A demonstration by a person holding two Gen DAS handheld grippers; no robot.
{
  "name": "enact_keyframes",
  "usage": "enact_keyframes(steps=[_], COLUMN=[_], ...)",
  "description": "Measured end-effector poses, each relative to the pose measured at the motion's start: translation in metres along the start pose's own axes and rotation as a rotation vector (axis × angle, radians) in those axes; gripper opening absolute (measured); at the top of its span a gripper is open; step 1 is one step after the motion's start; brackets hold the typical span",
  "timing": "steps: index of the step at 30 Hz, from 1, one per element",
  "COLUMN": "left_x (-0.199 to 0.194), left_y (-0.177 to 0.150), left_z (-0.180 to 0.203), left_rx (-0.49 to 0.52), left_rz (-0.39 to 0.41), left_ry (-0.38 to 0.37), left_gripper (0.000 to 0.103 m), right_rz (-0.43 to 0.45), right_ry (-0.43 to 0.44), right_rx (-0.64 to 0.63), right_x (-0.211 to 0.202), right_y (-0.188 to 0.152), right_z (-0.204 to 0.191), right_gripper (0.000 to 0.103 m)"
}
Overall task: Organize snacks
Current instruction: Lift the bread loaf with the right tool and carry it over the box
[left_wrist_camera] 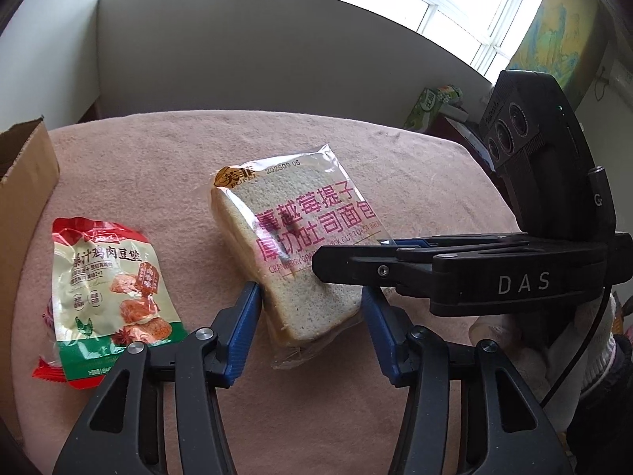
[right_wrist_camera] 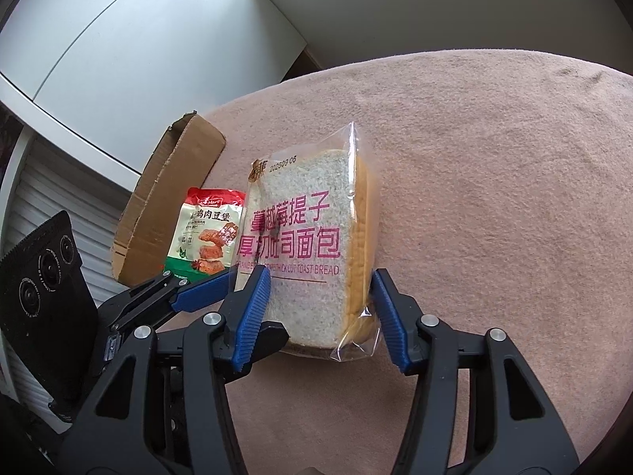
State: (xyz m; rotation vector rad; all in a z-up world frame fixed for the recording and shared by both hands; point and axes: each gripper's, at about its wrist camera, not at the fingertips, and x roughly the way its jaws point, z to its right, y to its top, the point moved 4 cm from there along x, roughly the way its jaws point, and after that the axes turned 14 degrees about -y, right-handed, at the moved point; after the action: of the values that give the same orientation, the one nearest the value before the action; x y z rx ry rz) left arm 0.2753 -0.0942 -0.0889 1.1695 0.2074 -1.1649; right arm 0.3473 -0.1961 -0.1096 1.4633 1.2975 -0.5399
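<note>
A clear bag of sliced toast bread [left_wrist_camera: 292,245] with pink lettering is tilted up on the pink cloth. Both grippers close around its near end. My left gripper [left_wrist_camera: 312,304] has a blue pad on each side of the bag, touching it. My right gripper [right_wrist_camera: 320,297] grips the bag [right_wrist_camera: 308,245] across its thickness, pads pressed on both faces. A red, green and cream snack pouch [left_wrist_camera: 110,301] lies flat to the left; it also shows in the right wrist view [right_wrist_camera: 205,233].
An open cardboard box [left_wrist_camera: 23,206] stands at the table's left edge, also visible in the right wrist view [right_wrist_camera: 170,194]. The pink cloth [right_wrist_camera: 494,182] covers the table. A window and a green carton [left_wrist_camera: 431,107] lie beyond the far edge.
</note>
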Motion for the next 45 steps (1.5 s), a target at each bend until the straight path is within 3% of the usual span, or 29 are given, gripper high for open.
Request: enact_keyframes(steps=[4,22,32,45], left_x=[-0.009,-0.087,-0.141,-0.195], left_y=[0.000,-0.002,-0.006,-0.020], left_z=[0.008,0.009,-0.032,-0.112], left_rx=[0.048,0.103,0.051,-0.068], left_rz=[0.029,0.205,0.300,0.378], left_ry=[0.046,0.098,0.142,0.223], left_gripper=[0.052,0.052,0.052,0.051], right_rz=[0.033,0.118,0.122,0.081], right_ry=[-0.006,0.010,0.031,0.073], right_rx=[-0.018,-0.104,-0.197,-0.298], right_x=[-0.011,-0.051,-0.031,0.032], right_y=[0.000,0.014,0.032,0.058], right_z=[-0.010,-0.085,-0.163,-0.255], right_gripper=[0.055,0.056,0.056,0.056])
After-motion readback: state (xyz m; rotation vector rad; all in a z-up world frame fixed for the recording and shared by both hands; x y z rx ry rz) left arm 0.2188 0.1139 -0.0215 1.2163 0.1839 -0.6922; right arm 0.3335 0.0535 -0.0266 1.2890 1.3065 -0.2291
